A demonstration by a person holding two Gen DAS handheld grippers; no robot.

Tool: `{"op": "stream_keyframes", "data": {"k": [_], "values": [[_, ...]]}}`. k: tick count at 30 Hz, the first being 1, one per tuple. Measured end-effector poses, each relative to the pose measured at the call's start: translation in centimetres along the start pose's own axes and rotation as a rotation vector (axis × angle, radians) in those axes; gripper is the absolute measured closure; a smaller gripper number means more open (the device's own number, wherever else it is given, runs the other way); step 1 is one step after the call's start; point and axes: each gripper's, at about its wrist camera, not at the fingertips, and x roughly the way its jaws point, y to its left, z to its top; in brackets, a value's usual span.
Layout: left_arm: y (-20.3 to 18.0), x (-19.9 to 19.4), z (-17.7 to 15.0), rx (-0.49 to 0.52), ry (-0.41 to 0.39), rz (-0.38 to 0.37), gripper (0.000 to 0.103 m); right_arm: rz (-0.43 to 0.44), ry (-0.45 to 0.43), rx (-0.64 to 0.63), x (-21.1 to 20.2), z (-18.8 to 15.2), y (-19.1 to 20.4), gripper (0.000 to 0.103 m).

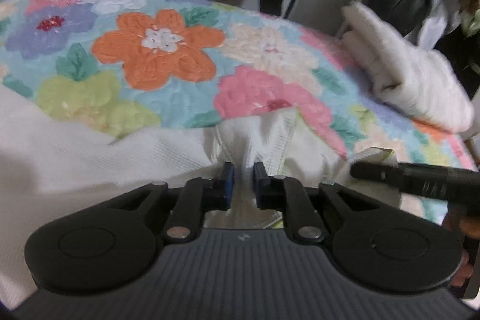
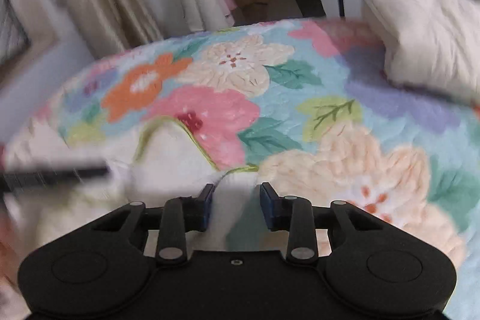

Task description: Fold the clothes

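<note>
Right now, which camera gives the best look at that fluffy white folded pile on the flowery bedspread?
The left wrist view: the fluffy white pile sits whole and fairly sharp at the bedspread's right edge. The right wrist view shows it too, upper right, but motion-blurred and cut off by the frame edge.

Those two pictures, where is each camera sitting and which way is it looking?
Left wrist view: sits on the left gripper, looking forward and down at a white garment on a floral bedspread; the right gripper's finger enters at right.
Right wrist view: sits on the right gripper, looking at the garment's green-trimmed edge.
Both share the bedspread, the garment and a fluffy white pile at far right.
</note>
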Motion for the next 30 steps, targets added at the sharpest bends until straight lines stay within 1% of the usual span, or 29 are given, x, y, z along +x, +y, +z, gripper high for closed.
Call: {"op": "stream_keyframes", "data": {"k": [1,2,3,4,5,7,9,12,13,15,18,19,20,22,23,24,25,26,28,29,30], "values": [[0.4,-1.1,-0.2,-0.021,-0.023,-0.028,0.059,-0.008,-0.023,-0.029,-0.7,0.5,1.1,0.064],[0.9,-2.4,-0.4,-0.043,-0.050,-0.052,0.049,-0.036,-0.052,-0.062,-1.3,0.9,2.1,0.062],[1.5,-3.8,-0.7,-0.064,-0.076,-0.065,0.046,-0.067,-0.078,-0.085,-1.7,1.5,3.0,0.056],[2.2,-5.1,-1.0,-0.078,-0.093,-0.062,0.045,-0.085,-0.104,-0.097,-2.1,1.9,3.9,0.054],[3.0,-6.3,-1.3,-0.085,-0.102,-0.047,0.045,-0.082,-0.126,-0.099,-2.5,2.4,4.7,0.054],[5.0,-8.8,-1.9,-0.089,-0.131,0.035,0.045,-0.043,-0.154,-0.087,-3.4,3.0,6.1,0.050],[7.5,-11.1,-2.8,-0.089,-0.153,0.133,0.045,0.024,-0.144,-0.085,-3.0,3.2,7.5,0.050],[11.8,-13.5,-3.6,-0.061,-0.160,0.302,0.045,0.142,-0.057,-0.133,-1.3,2.9,10.7,0.050],[13.0,-14.1,-3.7,-0.037,-0.161,0.364,0.045,0.177,-0.022,-0.155,-0.5,2.5,12.1,0.050],[15.5,-14.6,-3.5,0.046,-0.158,0.537,0.045,0.222,0.034,-0.191,0.5,1.8,14.3,0.050],[19.3,-14.7,-2.4,0.137,-0.144,0.764,0.044,0.260,0.086,-0.258,1.9,0.4,17.9,0.050],[20.6,-14.8,-2.0,0.137,-0.144,0.801,0.043,0.270,0.099,-0.276,2.3,-0.1,19.0,0.050],[21.9,-14.9,-1.6,0.120,-0.150,0.814,0.039,0.282,0.112,-0.280,2.6,-0.7,19.9,0.050],[24.2,-14.7,-0.7,0.114,-0.158,0.833,0.038,0.295,0.134,-0.282,3.7,-1.4,21.5,0.050],[25.1,-13.8,-0.3,0.126,-0.138,0.837,0.038,0.293,0.140,-0.287,4.2,-1.7,22.2,0.050],[25.9,-12.6,0.1,0.149,-0.093,0.854,0.039,0.282,0.148,-0.299,5.0,-2.0,23.0,0.050],[26.5,-11.1,0.4,0.174,-0.044,0.885,0.042,0.267,0.155,-0.321,5.7,-2.1,23.9,0.050],[26.8,-10.0,0.6,0.193,-0.023,0.908,0.042,0.250,0.176,-0.336,6.6,-2.3,24.6,0.050],[27.1,-8.6,1.1,0.212,-0.033,0.952,0.042,0.214,0.221,-0.365,8.3,-2.7,25.8,0.050],[27.5,-8.3,1.7,0.200,-0.030,0.959,0.047,0.197,0.255,-0.361,9.2,-3.0,26.0,0.050],[27.9,-8.1,2.2,0.184,-0.023,0.959,0.054,0.180,0.292,-0.355,10.1,-3.4,26.1,0.049]]}}
